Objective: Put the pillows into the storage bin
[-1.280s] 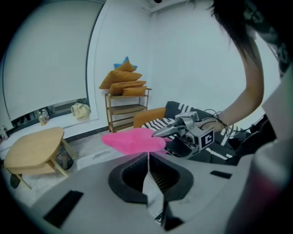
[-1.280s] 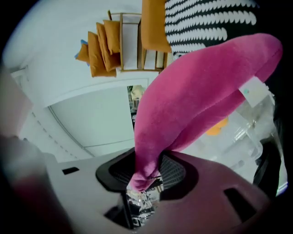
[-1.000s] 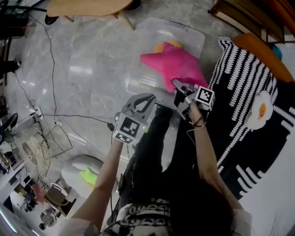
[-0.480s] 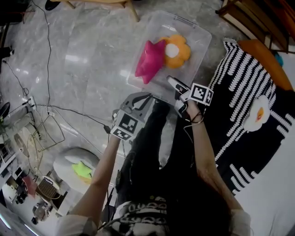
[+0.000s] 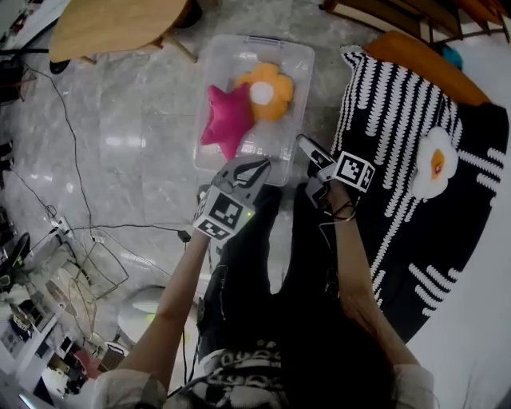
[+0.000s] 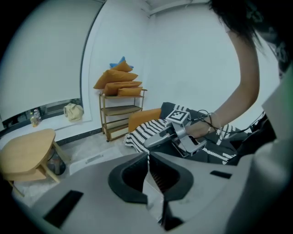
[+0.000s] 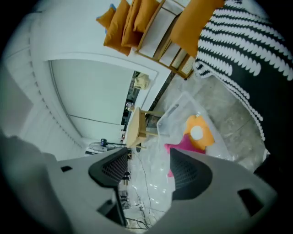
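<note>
Head view: star pillow [image 5: 227, 120] and flower pillow [image 5: 267, 92] lie in the bin [image 5: 239, 46] ahead. Right gripper [image 5: 307, 150] has just opened, empty; left gripper [image 5: 254, 166] closed, empty. Next, likely: egg pillow [image 5: 435, 164], rightward.

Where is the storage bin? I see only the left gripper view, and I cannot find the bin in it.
Observer: The head view shows the clear storage bin on the floor, between the wooden table and the striped blanket.
Operator: What is inside it?
Observer: A pink star pillow and an orange flower pillow lie in it, side by side.
Operator: Is the right gripper holding anything?
Observer: No. The right gripper view shows its jaws apart with nothing between them; they have just been opening.
</note>
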`<state>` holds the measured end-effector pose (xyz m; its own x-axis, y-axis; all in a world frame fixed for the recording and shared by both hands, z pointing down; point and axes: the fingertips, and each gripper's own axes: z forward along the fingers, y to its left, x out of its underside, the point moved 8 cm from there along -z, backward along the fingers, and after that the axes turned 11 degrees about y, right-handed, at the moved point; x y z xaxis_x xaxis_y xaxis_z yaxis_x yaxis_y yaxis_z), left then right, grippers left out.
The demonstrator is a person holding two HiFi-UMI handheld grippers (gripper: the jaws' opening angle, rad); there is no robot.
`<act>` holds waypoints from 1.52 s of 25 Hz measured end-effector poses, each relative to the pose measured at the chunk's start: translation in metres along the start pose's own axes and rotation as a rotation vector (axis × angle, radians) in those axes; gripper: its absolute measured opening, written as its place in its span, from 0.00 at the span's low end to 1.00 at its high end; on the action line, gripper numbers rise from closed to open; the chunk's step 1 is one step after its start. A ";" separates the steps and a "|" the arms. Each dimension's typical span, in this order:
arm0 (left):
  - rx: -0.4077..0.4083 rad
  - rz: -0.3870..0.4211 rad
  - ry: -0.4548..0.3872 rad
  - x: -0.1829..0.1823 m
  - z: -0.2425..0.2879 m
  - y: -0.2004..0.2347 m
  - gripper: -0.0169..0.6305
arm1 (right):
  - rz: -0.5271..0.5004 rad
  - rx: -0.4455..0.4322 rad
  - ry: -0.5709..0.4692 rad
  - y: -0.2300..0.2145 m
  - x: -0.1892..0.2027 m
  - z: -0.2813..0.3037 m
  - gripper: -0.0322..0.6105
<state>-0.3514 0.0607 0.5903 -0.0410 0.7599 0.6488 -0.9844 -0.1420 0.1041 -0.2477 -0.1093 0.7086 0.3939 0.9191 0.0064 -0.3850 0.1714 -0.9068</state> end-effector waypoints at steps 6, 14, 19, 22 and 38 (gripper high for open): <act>0.112 0.138 0.005 -0.079 0.066 -0.044 0.04 | 0.098 0.034 -0.215 -0.060 -0.033 -0.126 0.51; 0.270 0.268 0.018 -0.185 0.154 -0.129 0.04 | 0.273 0.132 -0.485 -0.148 -0.072 -0.302 0.55; 0.365 0.350 0.039 -0.228 0.202 -0.185 0.04 | 0.496 0.115 -0.714 -0.221 -0.067 -0.378 0.56; 0.398 0.379 0.048 -0.249 0.227 -0.215 0.04 | 0.662 0.092 -0.840 -0.261 -0.057 -0.408 0.58; 0.357 0.376 0.124 -0.281 0.262 -0.227 0.04 | 0.875 0.181 -0.878 -0.319 -0.068 -0.436 0.39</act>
<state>-0.0721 -0.2865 0.5817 -0.4208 0.6816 0.5986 -0.7794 -0.6093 0.1458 0.2125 -0.3815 0.8137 -0.7137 0.6628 -0.2267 -0.3726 -0.6332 -0.6784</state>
